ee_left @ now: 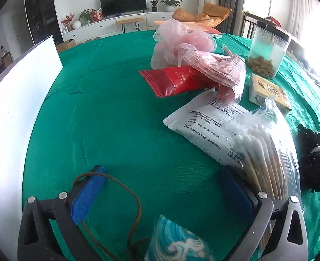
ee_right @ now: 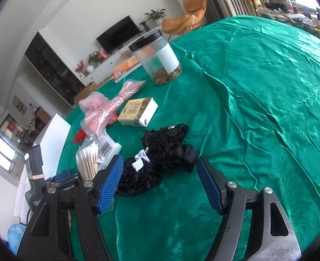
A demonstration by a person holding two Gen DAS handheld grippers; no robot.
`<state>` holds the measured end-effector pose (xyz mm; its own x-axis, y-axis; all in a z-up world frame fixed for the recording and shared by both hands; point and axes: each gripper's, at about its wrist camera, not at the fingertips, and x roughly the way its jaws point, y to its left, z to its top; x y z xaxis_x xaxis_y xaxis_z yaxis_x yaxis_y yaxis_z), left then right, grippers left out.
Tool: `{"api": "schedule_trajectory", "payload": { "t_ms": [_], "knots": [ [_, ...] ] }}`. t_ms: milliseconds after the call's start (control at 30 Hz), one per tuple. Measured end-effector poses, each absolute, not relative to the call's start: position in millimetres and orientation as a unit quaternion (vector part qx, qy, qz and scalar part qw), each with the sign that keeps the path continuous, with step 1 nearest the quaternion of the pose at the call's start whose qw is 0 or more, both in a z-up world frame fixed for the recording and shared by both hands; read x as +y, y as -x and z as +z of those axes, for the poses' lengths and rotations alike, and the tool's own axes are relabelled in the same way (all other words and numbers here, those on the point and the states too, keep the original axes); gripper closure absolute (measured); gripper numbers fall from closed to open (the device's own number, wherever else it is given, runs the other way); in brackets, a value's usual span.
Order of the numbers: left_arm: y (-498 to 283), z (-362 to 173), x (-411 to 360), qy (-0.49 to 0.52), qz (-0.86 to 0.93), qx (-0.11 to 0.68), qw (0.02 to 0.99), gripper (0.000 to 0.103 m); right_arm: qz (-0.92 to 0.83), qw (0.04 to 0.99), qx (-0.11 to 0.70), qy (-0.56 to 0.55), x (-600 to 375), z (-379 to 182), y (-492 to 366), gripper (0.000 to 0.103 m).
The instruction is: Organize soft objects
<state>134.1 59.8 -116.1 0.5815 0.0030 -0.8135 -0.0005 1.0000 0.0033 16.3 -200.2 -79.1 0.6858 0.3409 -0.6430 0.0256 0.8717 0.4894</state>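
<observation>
Left wrist view, read from left to right: a white board stood at the edge of the green tablecloth, well apart from the clutter. The left gripper hung with its jaws at their widest and nothing between the pads; a brown cord looped across the cloth just beside its left pad, and a blue patterned pouch lay directly below. Further right lay a red packet under a pink mesh sponge, then a white sachet, then a bag of cotton swabs touching the right finger, with a clear jar behind.

Right wrist view: the right gripper stood partly open, empty, with the black netted bundle lying on the cloth just ahead of its pads, its near end between them.

Risks, as judged. The cord could catch on the left pad if that gripper closed or travelled where it was. The swab bag, resting against the right finger, could be dragged or pinched along with any chosen item. The black bundle is loose netting; a shallow grip on one fold would likely leave the rest trailing. The slick, wrinkled cloth could bunch under a low approach.
</observation>
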Motion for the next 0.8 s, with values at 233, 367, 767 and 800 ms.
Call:
{"api": "schedule_trajectory", "payload": {
  "t_ms": [233, 367, 767, 800],
  "knots": [
    [-134, -116, 60, -0.001, 0.001, 0.458, 0.889, 0.000, 0.156, 0.855, 0.448, -0.211, -172, -93, -22, 0.029],
    [-134, -116, 60, -0.001, 0.000, 0.458, 0.889, 0.000, 0.170, 0.836, 0.483, -0.197, -159, -106, -34, 0.029],
    [-133, -116, 60, 0.000, -0.001, 0.458, 0.889, 0.000, 0.007, 0.895, 0.409, -0.177, -205, -105, -65, 0.031],
    [-133, -116, 60, 0.000, -0.001, 0.458, 0.889, 0.000, 0.006, 0.895, 0.412, -0.171, -203, -105, -63, 0.030]
  ]
}}
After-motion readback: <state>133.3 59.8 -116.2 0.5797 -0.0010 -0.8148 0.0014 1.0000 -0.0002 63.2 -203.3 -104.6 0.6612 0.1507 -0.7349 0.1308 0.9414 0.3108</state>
